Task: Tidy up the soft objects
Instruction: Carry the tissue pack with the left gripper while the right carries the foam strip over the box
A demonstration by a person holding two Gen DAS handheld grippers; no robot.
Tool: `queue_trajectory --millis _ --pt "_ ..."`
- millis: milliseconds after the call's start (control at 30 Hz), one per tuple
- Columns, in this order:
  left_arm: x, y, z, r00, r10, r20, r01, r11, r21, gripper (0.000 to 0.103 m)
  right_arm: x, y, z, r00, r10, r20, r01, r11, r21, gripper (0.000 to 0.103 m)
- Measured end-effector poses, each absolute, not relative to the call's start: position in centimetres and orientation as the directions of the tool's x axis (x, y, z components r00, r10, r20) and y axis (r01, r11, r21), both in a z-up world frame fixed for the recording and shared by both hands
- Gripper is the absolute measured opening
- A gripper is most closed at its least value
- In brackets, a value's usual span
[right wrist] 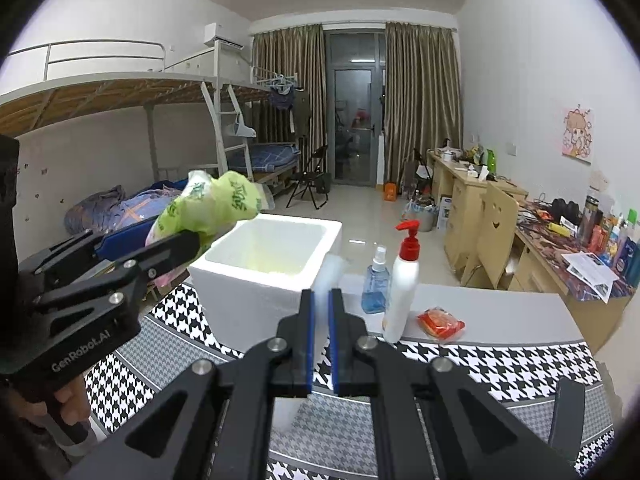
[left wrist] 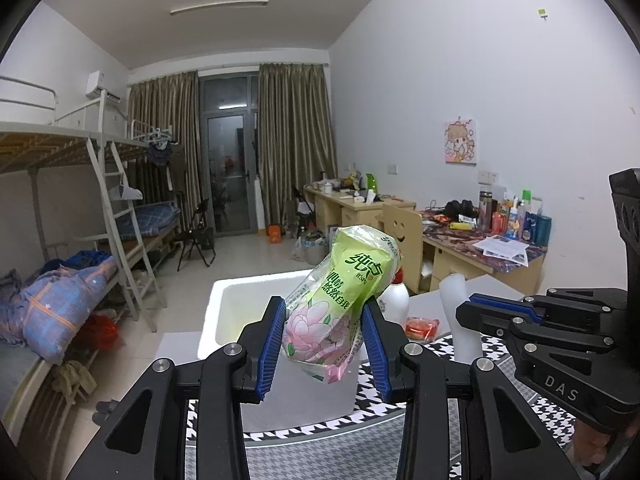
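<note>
Hovering beside the white foam box [right wrist: 264, 264], the left gripper [left wrist: 324, 344] has its jaws clamped on the green tissue pack [left wrist: 340, 296], held up in the air and not yet inside. The box interior looks bare from here, so I'd call this early going. The right gripper [right wrist: 320, 344] waits with jaws nearly together, holding nothing. A red packet [right wrist: 440, 322] lies on the table [right wrist: 500, 312], likely next.

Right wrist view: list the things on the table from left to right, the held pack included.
Green tissue pack held in the left tool → white foam box → blue spray bottle → white pump bottle with the red top → red packet.
</note>
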State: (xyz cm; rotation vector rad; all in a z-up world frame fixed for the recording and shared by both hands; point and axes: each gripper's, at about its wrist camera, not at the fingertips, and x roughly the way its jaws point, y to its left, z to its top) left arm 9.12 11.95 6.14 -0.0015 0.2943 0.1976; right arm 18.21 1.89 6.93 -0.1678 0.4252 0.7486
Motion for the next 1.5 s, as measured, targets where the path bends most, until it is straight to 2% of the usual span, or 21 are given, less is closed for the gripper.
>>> queue_trajectory --millis 433,1033,1500 --pt "10.3 13.3 6.8 0.928 0.22 -0.299 -0.222 0.975 0.028 0.041 19.1 4.4 8.2 0.656 0.618 -0.433 -0.694 0.72 -0.024 0.009" --pt "12.8 16.2 7.3 0.911 0.294 -0.29 -0.3 0.954 0.026 0.041 21.0 7.0 10.2 0.658 0.651 -0.379 -0.715 0.697 -0.044 0.009" --pt "15.1 18.7 6.7 0.888 0.323 -0.326 -0.338 0.941 0.01 0.041 23.0 9.3 9.9 0.65 0.646 -0.401 -0.717 0.696 -0.04 0.009"
